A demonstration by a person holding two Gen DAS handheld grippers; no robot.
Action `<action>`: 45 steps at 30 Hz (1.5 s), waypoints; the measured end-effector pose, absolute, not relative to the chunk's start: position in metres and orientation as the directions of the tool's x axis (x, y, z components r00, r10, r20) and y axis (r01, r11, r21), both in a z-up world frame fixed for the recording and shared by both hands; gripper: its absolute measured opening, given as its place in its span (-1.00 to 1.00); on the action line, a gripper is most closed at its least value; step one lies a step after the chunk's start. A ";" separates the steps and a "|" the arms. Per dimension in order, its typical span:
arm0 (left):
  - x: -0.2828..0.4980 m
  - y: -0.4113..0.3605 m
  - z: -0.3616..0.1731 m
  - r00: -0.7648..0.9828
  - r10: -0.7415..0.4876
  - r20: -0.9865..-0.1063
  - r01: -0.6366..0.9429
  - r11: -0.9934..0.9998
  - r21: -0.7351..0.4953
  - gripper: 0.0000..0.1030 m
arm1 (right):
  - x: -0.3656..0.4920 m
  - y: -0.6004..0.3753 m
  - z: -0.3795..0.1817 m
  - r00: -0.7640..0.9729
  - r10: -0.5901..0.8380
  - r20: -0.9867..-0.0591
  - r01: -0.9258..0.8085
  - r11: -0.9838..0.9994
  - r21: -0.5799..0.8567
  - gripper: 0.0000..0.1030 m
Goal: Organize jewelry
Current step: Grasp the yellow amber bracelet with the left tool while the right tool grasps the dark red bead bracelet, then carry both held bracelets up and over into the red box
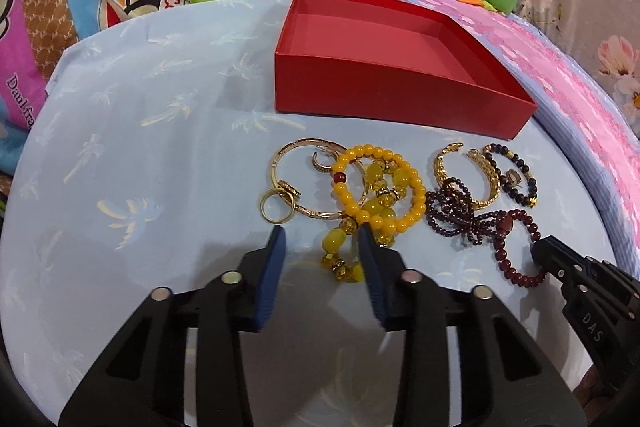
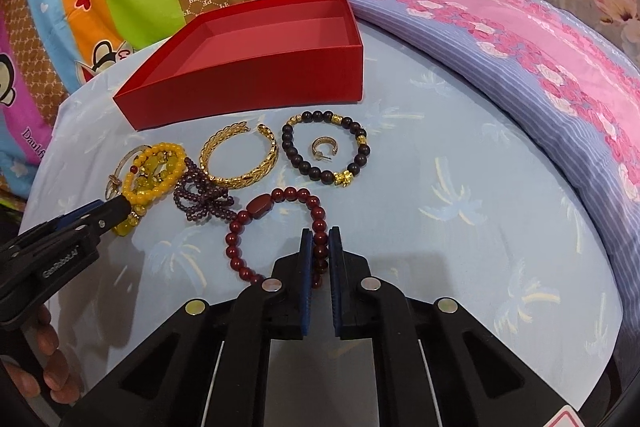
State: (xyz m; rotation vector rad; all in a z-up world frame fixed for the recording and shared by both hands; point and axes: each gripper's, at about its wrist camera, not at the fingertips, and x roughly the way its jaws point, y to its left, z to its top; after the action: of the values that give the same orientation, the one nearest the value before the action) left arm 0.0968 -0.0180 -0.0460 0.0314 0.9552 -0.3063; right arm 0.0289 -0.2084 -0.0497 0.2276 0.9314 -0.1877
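Note:
An open red box (image 1: 400, 99) stands on the pale blue cloth, with jewelry lying in front of it. My left gripper (image 1: 321, 237) is open around a chunky yellow stone bracelet (image 1: 334, 241); the right pad touches it, the left pad stands clear. This bracelet lies partly under a round yellow bead bracelet (image 1: 416, 187). To their left lie a thin gold bangle (image 1: 304, 142) and a gold ring (image 1: 263, 207). My right gripper (image 2: 320, 235) is shut on the near side of a dark red bead bracelet (image 2: 280, 195), which rests on the cloth.
A purple bead strand (image 2: 200, 195), a gold leaf cuff (image 2: 236, 183) and a black bead bracelet (image 2: 288, 143) around a small ring (image 2: 324, 143) lie before the box (image 2: 248, 95). Colourful pillows rise behind; a pink and lilac blanket (image 2: 520, 67) borders the right.

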 end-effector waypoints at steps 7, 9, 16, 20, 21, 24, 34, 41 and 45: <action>0.084 -0.021 -0.042 0.515 -0.282 -0.809 0.310 0.942 -0.131 -0.81 | 0.015 -0.208 -0.044 0.590 -0.049 -0.806 0.248 0.961 0.124 -0.85; 0.076 -0.021 -0.037 0.519 -0.288 -0.805 0.318 0.939 -0.131 -0.82 | 0.011 -0.207 -0.042 0.594 -0.046 -0.803 0.243 0.962 0.125 -0.85; 0.050 -0.017 -0.013 0.538 -0.314 -0.783 0.337 0.931 -0.142 -0.84 | -0.006 -0.204 -0.025 0.624 -0.030 -0.781 0.224 0.964 0.141 -0.86; 0.038 -0.015 0.011 0.558 -0.342 -0.756 0.361 0.921 -0.150 -0.84 | -0.011 -0.201 -0.008 0.652 -0.024 -0.758 0.205 0.968 0.146 -0.86; 0.037 -0.015 0.018 0.564 -0.347 -0.749 0.367 0.918 -0.150 -0.84 | -0.012 -0.199 -0.001 0.662 -0.022 -0.749 0.199 0.969 0.147 -0.86; 0.035 -0.013 0.036 0.581 -0.363 -0.729 0.379 0.913 -0.152 -0.84 | -0.011 -0.197 0.014 0.684 -0.010 -0.730 0.179 0.972 0.154 -0.85; 0.068 -0.023 0.096 0.661 -0.383 -0.645 0.419 0.902 -0.107 -1.00 | 0.032 -0.206 0.062 0.742 -0.003 -0.671 0.152 0.975 0.164 -0.85; 0.072 -0.004 0.052 0.611 -0.340 -0.715 0.358 0.924 -0.133 -0.96 | 0.023 -0.198 0.048 0.732 -0.020 -0.681 0.154 0.978 0.138 -0.85; 0.063 0.007 0.018 0.563 -0.322 -0.761 0.318 0.934 -0.159 -0.62 | 0.013 -0.200 0.031 0.705 0.000 -0.710 0.162 0.973 0.162 -0.85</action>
State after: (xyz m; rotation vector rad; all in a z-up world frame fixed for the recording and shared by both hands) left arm 0.0634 0.0074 0.0184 -0.0038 0.8968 -0.3767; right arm 0.0131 -0.1995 0.0306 0.2191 0.7854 -0.0907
